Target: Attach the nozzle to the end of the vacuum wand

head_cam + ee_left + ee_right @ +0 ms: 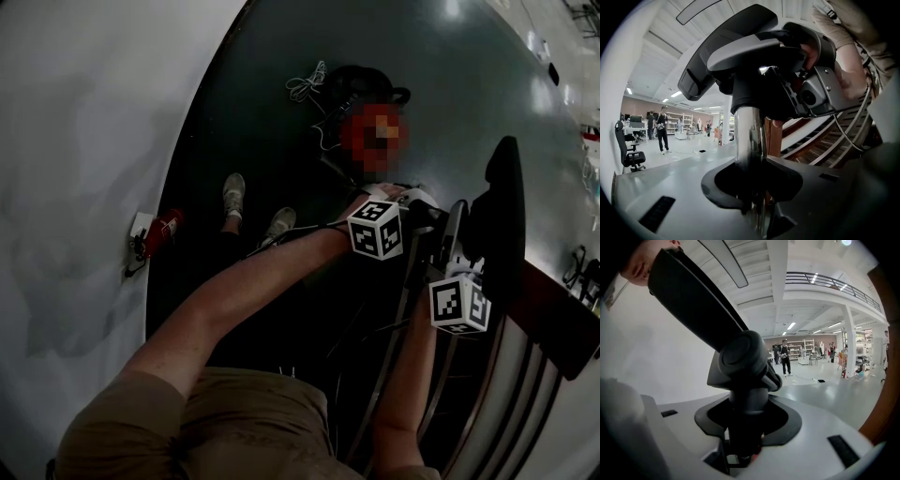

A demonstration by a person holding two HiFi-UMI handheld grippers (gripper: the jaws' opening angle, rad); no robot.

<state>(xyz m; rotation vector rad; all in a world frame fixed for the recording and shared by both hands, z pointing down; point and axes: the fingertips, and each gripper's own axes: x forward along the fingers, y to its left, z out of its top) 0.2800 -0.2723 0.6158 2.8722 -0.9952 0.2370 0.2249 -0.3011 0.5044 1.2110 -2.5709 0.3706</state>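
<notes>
Clamping the chrome vacuum wand at lower centre of the left gripper view, the left gripper is closed on it. The right gripper grips the black nozzle by its neck (the wand's top runs into the nozzle's collar), beside a slatted wooden chair at lower right.

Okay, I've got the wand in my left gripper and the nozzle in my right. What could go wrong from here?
1. The wand is smooth chrome; the left gripper jaws, shut on it, may let it slip or twist when pushed.
2. The right gripper holds the nozzle by its neck with the long head jutting sideways, so it could lever crooked at the joint.
3. The wooden chair stands close; the nozzle head might knock it.
</notes>
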